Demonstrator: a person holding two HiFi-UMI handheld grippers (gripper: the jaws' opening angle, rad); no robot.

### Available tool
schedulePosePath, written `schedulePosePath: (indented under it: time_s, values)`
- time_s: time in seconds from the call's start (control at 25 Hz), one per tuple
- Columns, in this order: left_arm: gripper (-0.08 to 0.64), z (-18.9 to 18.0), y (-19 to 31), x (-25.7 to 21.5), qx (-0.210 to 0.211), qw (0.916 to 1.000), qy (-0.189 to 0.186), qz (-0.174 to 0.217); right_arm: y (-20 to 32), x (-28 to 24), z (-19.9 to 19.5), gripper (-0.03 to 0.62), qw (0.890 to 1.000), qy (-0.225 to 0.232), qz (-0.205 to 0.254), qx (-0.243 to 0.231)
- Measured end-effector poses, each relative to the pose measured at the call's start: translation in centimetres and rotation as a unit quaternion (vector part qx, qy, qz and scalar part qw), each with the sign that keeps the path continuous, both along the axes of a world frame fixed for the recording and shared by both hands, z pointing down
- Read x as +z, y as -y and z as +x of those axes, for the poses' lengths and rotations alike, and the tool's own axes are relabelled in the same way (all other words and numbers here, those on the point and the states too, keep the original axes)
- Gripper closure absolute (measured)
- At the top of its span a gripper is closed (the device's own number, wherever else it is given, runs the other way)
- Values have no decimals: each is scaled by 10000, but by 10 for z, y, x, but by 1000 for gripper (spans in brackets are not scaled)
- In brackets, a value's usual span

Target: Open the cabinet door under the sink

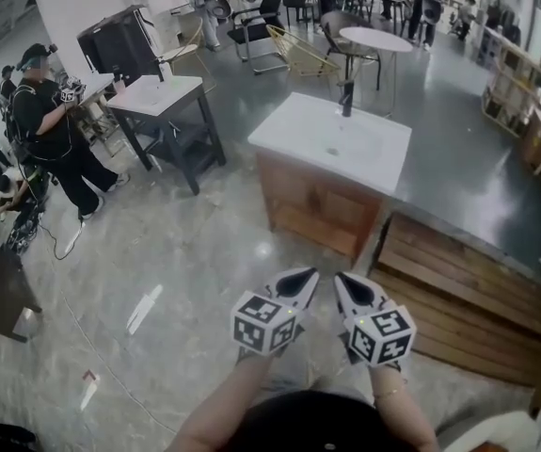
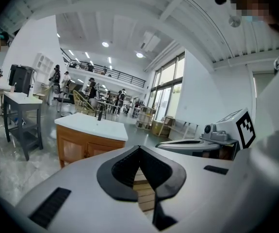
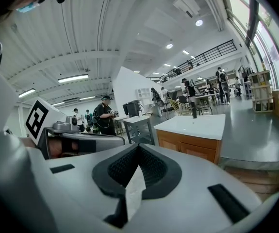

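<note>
A wooden sink cabinet (image 1: pixel 312 203) with a white basin top (image 1: pixel 331 139) and a black faucet (image 1: pixel 347 97) stands on the floor ahead of me, its doors closed. Both grippers hang side by side in the air, well short of it and pointing toward it. My left gripper (image 1: pixel 306 276) is shut with nothing between its jaws, and so is my right gripper (image 1: pixel 343 280). In the left gripper view the cabinet (image 2: pixel 83 147) lies beyond the joined tips of the left gripper (image 2: pixel 139 147). The right gripper view shows the cabinet (image 3: pixel 192 149) to the right of the right gripper (image 3: pixel 138 145).
A low slatted wooden platform (image 1: pixel 468 290) lies on the floor right of the cabinet. A dark-framed table with a white top (image 1: pixel 162 97) stands to the left, with a person (image 1: pixel 49 130) beside it. A round table (image 1: pixel 375 39) and chairs stand farther back.
</note>
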State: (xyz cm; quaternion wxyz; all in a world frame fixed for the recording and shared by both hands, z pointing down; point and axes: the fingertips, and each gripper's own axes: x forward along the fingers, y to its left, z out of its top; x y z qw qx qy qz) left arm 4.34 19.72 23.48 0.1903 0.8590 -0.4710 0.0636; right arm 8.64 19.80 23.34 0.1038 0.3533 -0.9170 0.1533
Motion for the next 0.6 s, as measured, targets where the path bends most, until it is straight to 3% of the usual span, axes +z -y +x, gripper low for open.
schedulePosePath:
  time_s: [0.6]
  values:
    - [551,-6,50,19,-66,9998,-4,-180,43,18,3,584,9999,-141,-88,4]
